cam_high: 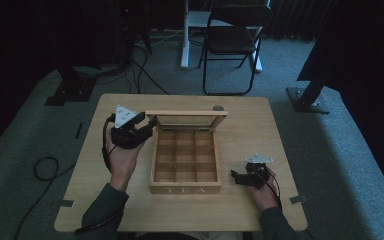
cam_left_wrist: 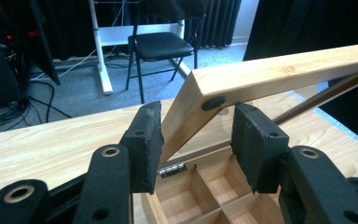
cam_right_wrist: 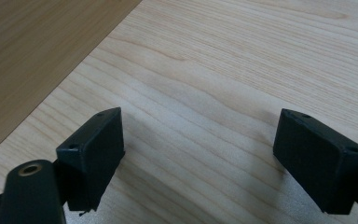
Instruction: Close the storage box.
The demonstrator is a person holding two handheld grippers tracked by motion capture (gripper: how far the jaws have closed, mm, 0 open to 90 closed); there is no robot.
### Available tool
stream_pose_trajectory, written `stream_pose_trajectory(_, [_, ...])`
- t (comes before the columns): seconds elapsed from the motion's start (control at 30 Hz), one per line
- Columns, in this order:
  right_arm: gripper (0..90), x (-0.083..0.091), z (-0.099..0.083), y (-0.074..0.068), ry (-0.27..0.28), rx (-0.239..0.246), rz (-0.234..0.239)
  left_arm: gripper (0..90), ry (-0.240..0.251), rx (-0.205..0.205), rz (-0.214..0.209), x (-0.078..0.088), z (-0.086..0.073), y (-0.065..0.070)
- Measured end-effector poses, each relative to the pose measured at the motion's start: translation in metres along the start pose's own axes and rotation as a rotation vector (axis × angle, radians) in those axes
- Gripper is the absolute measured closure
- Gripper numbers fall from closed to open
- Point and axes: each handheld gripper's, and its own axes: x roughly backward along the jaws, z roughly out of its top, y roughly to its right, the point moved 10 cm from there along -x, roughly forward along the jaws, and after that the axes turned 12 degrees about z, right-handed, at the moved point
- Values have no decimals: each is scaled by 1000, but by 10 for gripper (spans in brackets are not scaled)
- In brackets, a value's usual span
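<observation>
Wooden tea box [cam_high: 185, 172], marked "TEA" on front wall, sits approx. centre of light wood tabletop [cam_high: 240, 212]; interior split into grid of compartments, all bare wood in high view. Lid [cam_high: 186, 120], wood frame w/ clear pane, stands raised at the far side of box, hinged at rear; small metal hinge [cam_left_wrist: 173, 170] seen in left gripper view. Left hand-held gripper [cam_high: 142, 131], w/ grey three-cornered plate on top, is at lid's left front corner, held in person's left hand [cam_high: 122, 155]; cable trails back along forearm. Left gripper view: lid corner [cam_left_wrist: 205, 88] lies between the two black pads [cam_left_wrist: 142, 144], jaws part-open; left pad sits just beside or against lid's side edge, right pad apart from the wood w/ gap visible, so no firm clamp on lid. Dark round bumper [cam_left_wrist: 213, 103] on lid underside near corner. Right hand-held gripper [cam_high: 237, 177] rests low on tabletop just right of box, in person's right hand [cam_high: 262, 192]; jaws wide apart, nothing between them, bare wood grain beneath, darker box wall [cam_right_wrist: 37, 56] at upper left of right gripper view. Background: black folding chair [cam_high: 232, 40], white stand leg [cam_high: 185, 35], grey carpet floor [cam_high: 330, 150], loose cables at left.
</observation>
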Motion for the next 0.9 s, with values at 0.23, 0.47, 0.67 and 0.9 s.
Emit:
stream_pose_trajectory(0.23, [158,0,0,0,0,0,0,528,0,-6,-4,4,-5,2])
stream_pose_trajectory(0.47, [158,0,0,0,1,-1,0,528,-9,0,-13,8,-10,3])
stream_pose_trajectory(0.67, [156,-1,0,0,0,1,2,528,-11,4,-19,10,-14,4])
stream_pose_trajectory(0.9, [156,-1,0,0,0,2,2,528,-13,6,-30,13,-20,8])
